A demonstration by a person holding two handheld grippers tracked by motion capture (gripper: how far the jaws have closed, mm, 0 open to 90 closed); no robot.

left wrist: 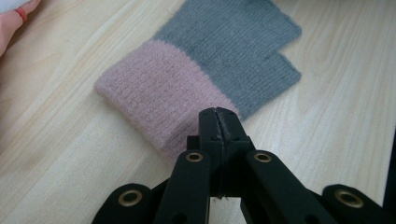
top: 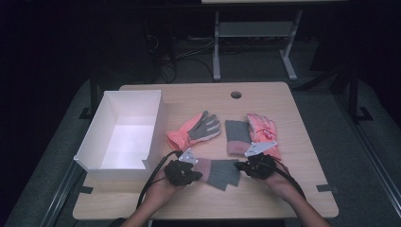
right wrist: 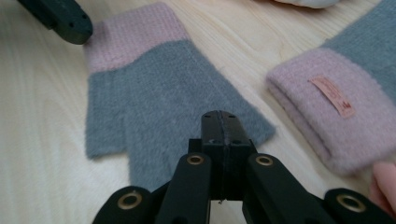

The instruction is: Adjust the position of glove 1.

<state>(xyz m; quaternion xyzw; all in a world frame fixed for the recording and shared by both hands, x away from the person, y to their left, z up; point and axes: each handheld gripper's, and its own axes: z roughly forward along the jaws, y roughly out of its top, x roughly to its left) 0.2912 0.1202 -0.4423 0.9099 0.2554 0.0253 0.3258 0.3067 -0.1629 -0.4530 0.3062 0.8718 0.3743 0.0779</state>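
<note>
Now we have both tools on the near grey-and-pink knit glove (top: 217,171), which lies flat on the counter (top: 293,198) in front of us: the left hand-held gripper (left wrist: 218,122) is clamped on its pink cuff, the right hand-held gripper (right wrist: 220,125) on its grey finger end. Nothing sits yet in the white box (top: 106,125), so we judge the work barely begun. Its twin glove (right wrist: 336,112), just beside, carries a small pink tag (right wrist: 332,96) whose print we cannot read.

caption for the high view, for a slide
Both grippers, left gripper and right gripper, shut on opposite ends of a grey-pink knit glove.
</note>
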